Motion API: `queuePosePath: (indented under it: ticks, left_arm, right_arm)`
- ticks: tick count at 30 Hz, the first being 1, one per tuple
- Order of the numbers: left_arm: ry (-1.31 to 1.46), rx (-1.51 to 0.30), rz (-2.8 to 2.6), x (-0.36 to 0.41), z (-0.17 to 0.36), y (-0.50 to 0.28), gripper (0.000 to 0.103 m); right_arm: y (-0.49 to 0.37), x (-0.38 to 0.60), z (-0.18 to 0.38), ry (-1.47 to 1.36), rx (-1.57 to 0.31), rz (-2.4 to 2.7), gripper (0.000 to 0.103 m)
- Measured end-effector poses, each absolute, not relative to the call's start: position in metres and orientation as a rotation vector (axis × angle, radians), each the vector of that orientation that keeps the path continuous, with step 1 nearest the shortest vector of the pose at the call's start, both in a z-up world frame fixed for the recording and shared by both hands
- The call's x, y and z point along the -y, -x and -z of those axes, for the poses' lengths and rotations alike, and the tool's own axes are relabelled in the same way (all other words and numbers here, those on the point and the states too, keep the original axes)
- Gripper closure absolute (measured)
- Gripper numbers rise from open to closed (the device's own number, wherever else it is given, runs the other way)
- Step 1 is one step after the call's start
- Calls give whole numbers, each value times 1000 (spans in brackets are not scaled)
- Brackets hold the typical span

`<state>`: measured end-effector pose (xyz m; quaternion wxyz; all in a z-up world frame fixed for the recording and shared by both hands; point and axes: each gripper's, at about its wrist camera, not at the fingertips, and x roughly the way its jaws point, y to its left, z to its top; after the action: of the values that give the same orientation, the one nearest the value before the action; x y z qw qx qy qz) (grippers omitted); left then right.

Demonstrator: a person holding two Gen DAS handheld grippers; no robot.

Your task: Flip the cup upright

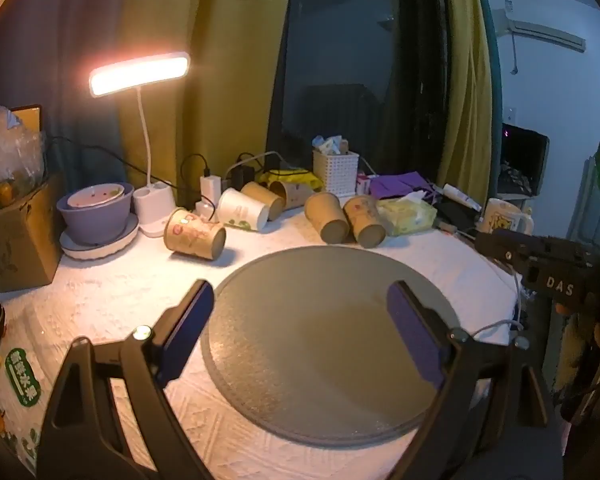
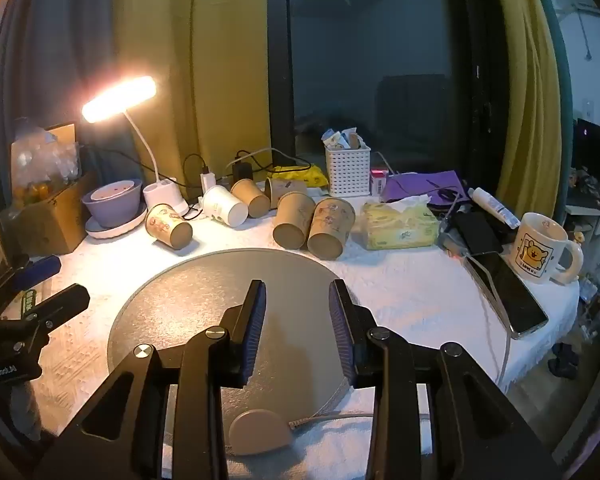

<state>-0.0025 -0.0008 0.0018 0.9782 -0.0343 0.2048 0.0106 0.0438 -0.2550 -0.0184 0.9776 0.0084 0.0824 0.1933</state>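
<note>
Left gripper (image 1: 300,320): occupies the lower part of its own view, jaws spread wide, nothing between the blue pads (image 1: 188,330). Also visible at the left edge of the right wrist view, fingers parted. Right gripper (image 2: 298,322): lower centre of its own view, jaws parted to a narrower gap, holding nothing. It also shows at the right edge of the left wrist view.

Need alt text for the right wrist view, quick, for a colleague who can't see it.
Six paper cups lie on their sides along the far edge of a round grey mat on a white-clothed table. The right tongs hover open and empty over the mat. A lit desk lamp stands at the back left.
</note>
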Motion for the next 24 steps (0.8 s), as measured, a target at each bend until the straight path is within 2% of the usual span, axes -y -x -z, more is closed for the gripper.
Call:
queuePosePath:
  ticks: [13,15,17,24]
  left_arm:
    - [87,-411,-21,2,-4,1,13]
    - [88,-410,-18,1,-3,1,13]
    - [85,-409,-12,1,-3,1,13]
    - [85,-406,-4,4,-4,2,13]
  right_arm:
    - [-41,251,18,7,-173,-382,67]
    - [-41,252,18,6,-175,-384,64]
    - [-41,250,17,6,-174,-384,48]
    - [-41,249,18,1,-171,-383,47]
